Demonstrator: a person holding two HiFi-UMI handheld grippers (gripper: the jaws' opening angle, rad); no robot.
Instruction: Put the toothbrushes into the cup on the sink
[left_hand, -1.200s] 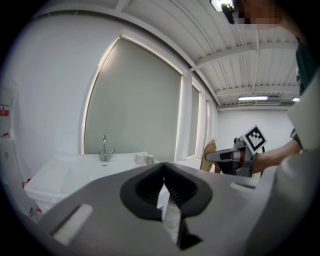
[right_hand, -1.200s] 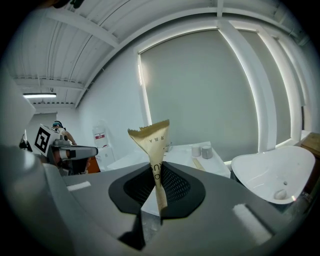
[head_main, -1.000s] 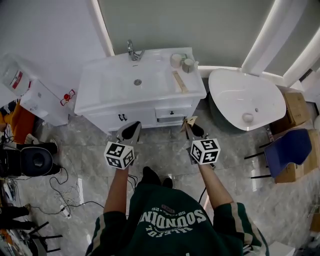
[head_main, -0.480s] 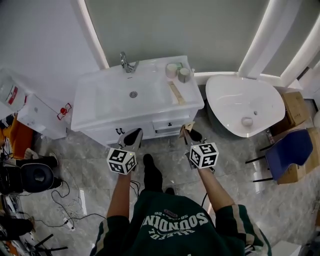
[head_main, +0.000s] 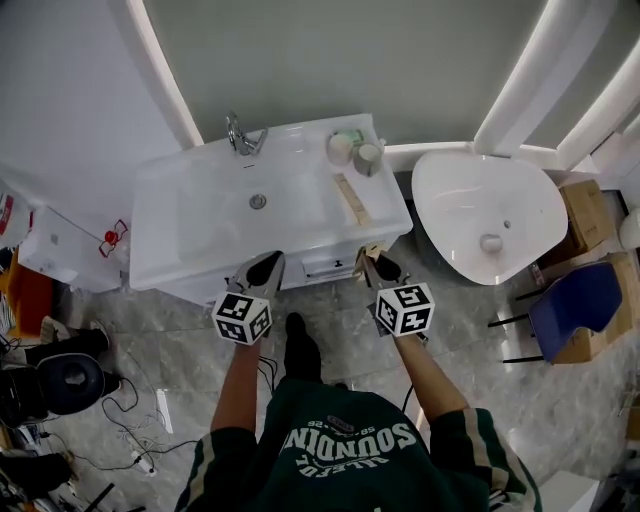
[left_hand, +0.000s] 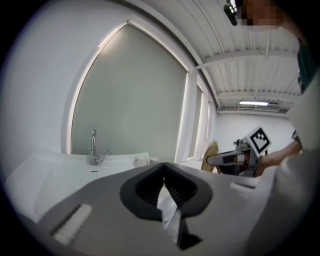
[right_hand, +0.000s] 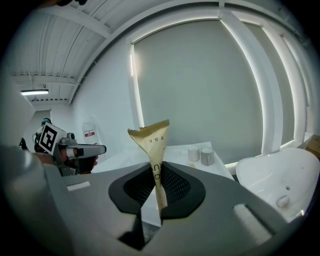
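Right tool (head_main: 373, 260) clamped on torn tan packet (right_hand: 150, 137), left tool (head_main: 262, 270) closed, both just short of sink (head_main: 160, 235) front edge. Cream cup (head_main: 341, 148) and grey cup (head_main: 368, 157) at sink's back right corner, tan strip (head_main: 350, 198) before them. Best keep packet upright, approach cups from above.

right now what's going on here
A person faces the white sink cabinet, a two-jaw gripper in each hand. The right gripper is clamped on a tan paper packet; the left gripper has its jaws closed. A white cup and a grey cup stand at its back edge, another long tan packet lying beside the basin.
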